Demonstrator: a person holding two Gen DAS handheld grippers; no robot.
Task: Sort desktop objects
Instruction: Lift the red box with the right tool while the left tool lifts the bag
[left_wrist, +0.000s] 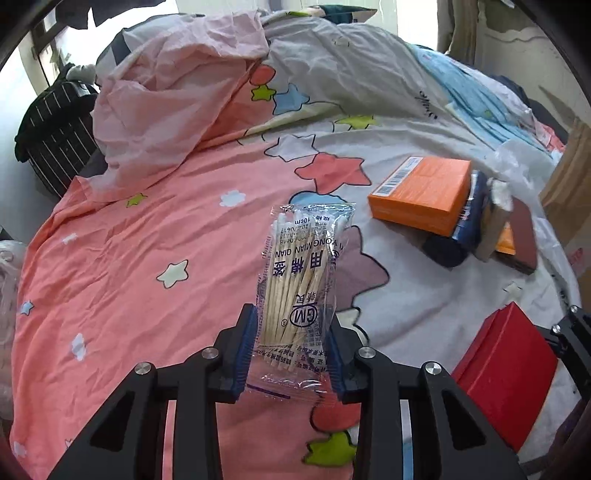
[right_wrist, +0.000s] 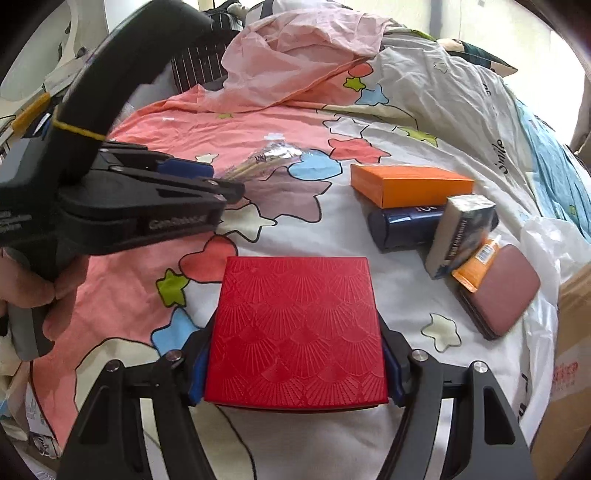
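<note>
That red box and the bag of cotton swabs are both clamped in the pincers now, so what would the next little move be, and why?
Probably carry both toward the pile on the right. The left gripper pinches the cotton swab packet and the right gripper clamps the red box, while the orange box, the blue case and other small things already sit grouped there on the bedsheet.

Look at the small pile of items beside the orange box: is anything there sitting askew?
Yes. The grey-white box stands tilted, propped on the dark blue case next to the orange box, with an orange glue tube wedged under it.
</note>
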